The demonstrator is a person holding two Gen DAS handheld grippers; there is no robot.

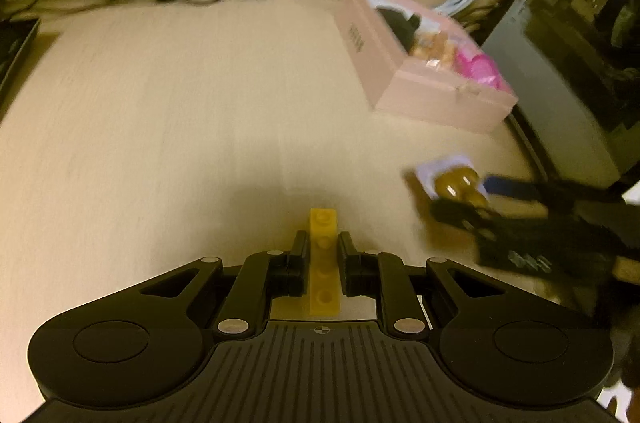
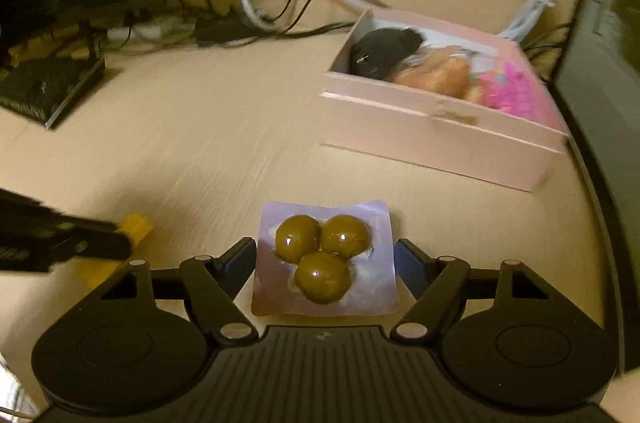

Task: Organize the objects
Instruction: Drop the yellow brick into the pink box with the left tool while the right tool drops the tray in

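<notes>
Desk surface cluttered with cables. Yellow brick clenched in left gripper; blister pack between right gripper fingers, contact unclear. Judged mid-carry; next: deposit both in pink box.

A long yellow block is pinched between black fingers, a shiny pack of three brown balls sits between others, and the open pink box holds toys.
</notes>
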